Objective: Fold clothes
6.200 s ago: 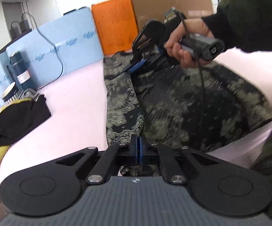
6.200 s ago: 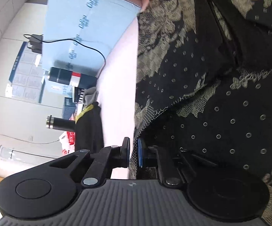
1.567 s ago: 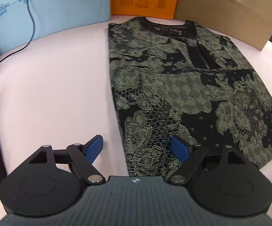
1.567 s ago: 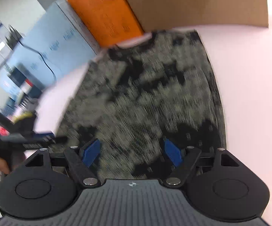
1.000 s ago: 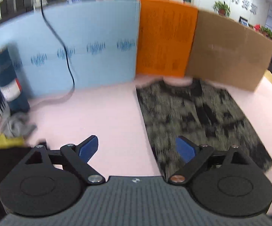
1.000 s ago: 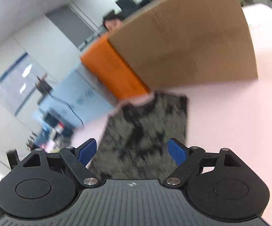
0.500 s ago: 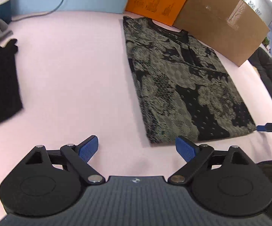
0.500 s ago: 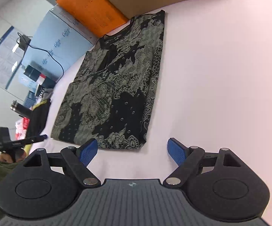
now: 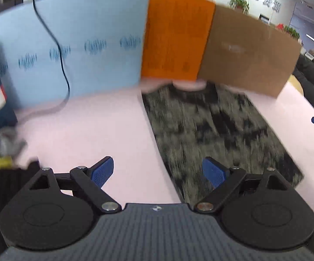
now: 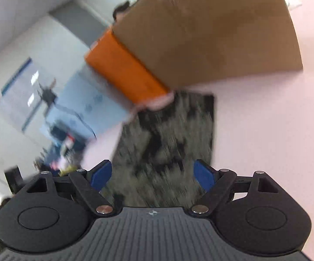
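Black-and-beige lace top (image 9: 217,134) lies flat on the pink table (image 9: 96,130), long axis near-to-far, between wide-open, empty left gripper (image 9: 158,171) and right gripper (image 10: 151,174), near hem closest.

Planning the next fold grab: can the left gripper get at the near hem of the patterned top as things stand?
Probably yes. The left gripper has its jaws open and empty, and the patterned top lies flat on the pink table just ahead to its right, with nothing between them. The frame is motion-blurred, so the exact hem line is uncertain.
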`<state>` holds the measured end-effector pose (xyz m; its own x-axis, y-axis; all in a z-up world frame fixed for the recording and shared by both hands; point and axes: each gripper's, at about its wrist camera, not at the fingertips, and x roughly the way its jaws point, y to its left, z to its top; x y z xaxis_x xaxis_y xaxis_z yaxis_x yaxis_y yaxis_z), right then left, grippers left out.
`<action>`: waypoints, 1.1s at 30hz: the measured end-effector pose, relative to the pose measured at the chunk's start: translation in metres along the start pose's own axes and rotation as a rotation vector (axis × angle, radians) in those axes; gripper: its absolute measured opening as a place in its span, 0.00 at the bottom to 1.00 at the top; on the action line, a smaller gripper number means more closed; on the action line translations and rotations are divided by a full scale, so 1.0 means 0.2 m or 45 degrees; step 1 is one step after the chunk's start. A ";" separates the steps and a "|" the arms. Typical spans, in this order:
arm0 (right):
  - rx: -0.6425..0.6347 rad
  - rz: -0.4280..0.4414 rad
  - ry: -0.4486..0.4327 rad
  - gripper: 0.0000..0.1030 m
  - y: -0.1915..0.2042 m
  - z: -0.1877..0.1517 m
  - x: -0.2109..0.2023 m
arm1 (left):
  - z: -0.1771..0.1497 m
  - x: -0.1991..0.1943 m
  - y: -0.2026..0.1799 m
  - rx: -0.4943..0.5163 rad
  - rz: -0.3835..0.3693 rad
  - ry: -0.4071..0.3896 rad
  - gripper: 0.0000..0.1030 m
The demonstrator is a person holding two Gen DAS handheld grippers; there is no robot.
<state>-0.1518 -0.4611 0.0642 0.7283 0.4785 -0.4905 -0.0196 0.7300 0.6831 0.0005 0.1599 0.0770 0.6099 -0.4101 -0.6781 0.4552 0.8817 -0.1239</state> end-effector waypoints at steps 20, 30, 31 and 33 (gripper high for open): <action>-0.621 -0.083 -0.277 1.00 0.62 0.62 -0.23 | 1.03 -0.45 -0.30 0.461 0.060 -0.498 1.00; -0.774 -0.251 -0.095 1.00 0.29 0.46 0.28 | 0.74 0.52 -0.15 0.487 0.074 -0.067 1.00; -0.810 -0.277 -0.060 0.98 0.27 0.46 0.35 | 0.72 0.62 -0.15 0.520 0.057 -0.032 0.99; -0.831 -0.339 0.039 0.88 0.22 0.47 0.51 | 0.68 0.82 -0.15 0.595 0.023 0.039 0.88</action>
<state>-0.0135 -0.4263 0.0949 0.7461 0.2495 -0.6174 -0.2571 0.9632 0.0784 0.1741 0.0338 0.0673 0.6043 -0.3822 -0.6991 0.6921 0.6865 0.2229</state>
